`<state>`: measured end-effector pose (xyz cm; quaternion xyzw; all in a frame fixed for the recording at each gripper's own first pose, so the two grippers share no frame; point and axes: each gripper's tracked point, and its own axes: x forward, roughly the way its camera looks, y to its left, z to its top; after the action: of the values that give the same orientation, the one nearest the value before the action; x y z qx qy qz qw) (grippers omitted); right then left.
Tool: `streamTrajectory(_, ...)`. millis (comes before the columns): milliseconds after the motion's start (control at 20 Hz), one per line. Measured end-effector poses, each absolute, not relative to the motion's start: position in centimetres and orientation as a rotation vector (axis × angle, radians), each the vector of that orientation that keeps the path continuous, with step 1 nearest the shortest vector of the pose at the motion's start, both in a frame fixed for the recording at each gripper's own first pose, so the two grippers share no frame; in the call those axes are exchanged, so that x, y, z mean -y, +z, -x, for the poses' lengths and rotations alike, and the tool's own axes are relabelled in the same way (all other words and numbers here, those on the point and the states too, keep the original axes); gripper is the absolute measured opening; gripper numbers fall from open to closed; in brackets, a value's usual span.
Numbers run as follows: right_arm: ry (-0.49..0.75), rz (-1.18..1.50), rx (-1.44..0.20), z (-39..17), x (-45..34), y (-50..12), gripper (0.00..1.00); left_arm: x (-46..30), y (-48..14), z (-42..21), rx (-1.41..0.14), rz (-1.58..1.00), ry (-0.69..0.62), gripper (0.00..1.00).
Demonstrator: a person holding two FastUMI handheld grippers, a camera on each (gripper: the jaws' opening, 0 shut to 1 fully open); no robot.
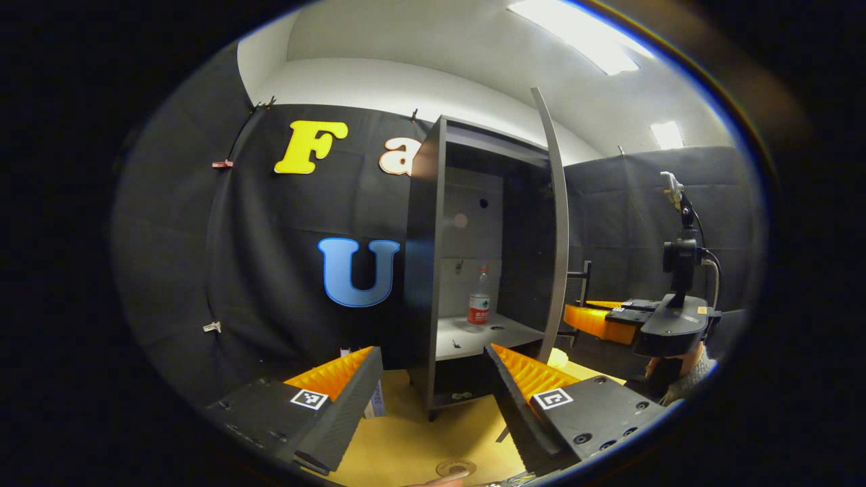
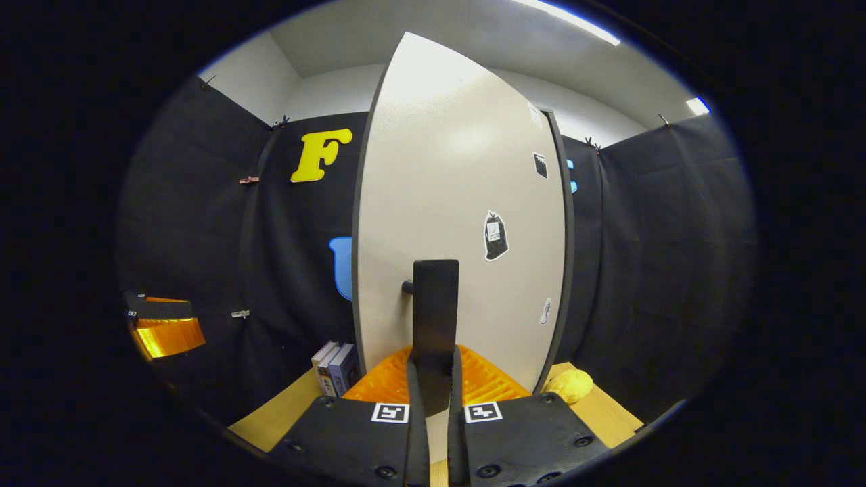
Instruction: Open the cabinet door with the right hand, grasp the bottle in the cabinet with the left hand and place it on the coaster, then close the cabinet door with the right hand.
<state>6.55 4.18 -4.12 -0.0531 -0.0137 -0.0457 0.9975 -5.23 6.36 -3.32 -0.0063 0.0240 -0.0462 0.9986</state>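
The dark cabinet (image 1: 426, 270) stands open, its pale door (image 1: 558, 237) swung out edge-on. A clear bottle with a red label (image 1: 479, 301) stands upright on the white shelf (image 1: 473, 335) inside. My left gripper (image 1: 433, 379) is open, low in front of the cabinet and short of the bottle. A round coaster (image 1: 455, 467) lies on the tabletop below it. In the right gripper view the door (image 2: 460, 203) faces me, and my right gripper (image 2: 433, 382) is shut on its dark vertical handle (image 2: 434, 318). The right gripper (image 1: 602, 319) also appears beside the door.
The wooden tabletop (image 1: 406, 433) carries the cabinet. Several small books (image 2: 335, 368) stand left of the door's foot, and a yellow soft object (image 2: 570, 385) lies to its right. A hand and sleeve (image 1: 680, 379) hold the right gripper. Black cloth walls enclose the booth.
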Motion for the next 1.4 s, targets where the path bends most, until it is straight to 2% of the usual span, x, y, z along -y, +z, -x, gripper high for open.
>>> streamTrajectory(50, -0.102, 0.108, 0.026, -6.0, -3.6, -4.1, 0.14, -5.8, -3.4, 5.0, -0.048, 0.01, -0.107, 0.94)
streamTrajectory(100, -0.114, 0.11, 0.026, -5.5, -3.1, -4.0, 0.14, -5.2, -3.5, 4.8, -0.049, 0.011, -0.125, 0.92)
streamTrajectory(450, -0.211, 0.111, 0.028, -1.4, 2.5, -3.4, 0.14, -0.1, -4.5, 2.6, -0.077, 0.051, -0.26, 0.94)
streamTrajectory(750, -0.276, 0.18, 0.044, 1.3, 8.1, -2.1, 0.12, 4.6, -4.5, -1.0, -0.054, 0.01, -0.296, 0.94)
streamTrajectory(900, -0.276, 0.189, 0.086, 2.1, 10.9, -0.1, 0.13, 7.6, -4.9, -3.4, -0.063, 0.019, -0.31, 0.94)
streamTrajectory(1000, -0.273, 0.185, 0.092, 2.7, 13.1, 0.3, 0.08, 9.3, -5.1, -5.0, -0.064, 0.039, -0.323, 0.94)
streamTrajectory(1250, -0.199, 0.142, 0.078, 3.4, 16.5, 0.2, 0.06, 11.8, -4.8, -9.2, -0.039, 0.002, -0.289, 0.94)
streamTrajectory(1300, -0.182, 0.136, 0.075, 3.5, 17.2, 0.2, 0.12, 12.3, -4.8, -10.1, -0.03, 0.006, -0.29, 0.94)
streamTrajectory(1350, -0.165, 0.122, 0.073, 3.7, 17.9, 0.3, 0.06, 13.1, -4.8, -11.5, -0.025, 0.012, -0.301, 0.94)
streamTrajectory(1400, -0.154, 0.107, 0.073, 3.9, 18.6, 0.4, 0.05, 13.5, -4.9, -12.7, -0.024, 0.019, -0.305, 0.94)
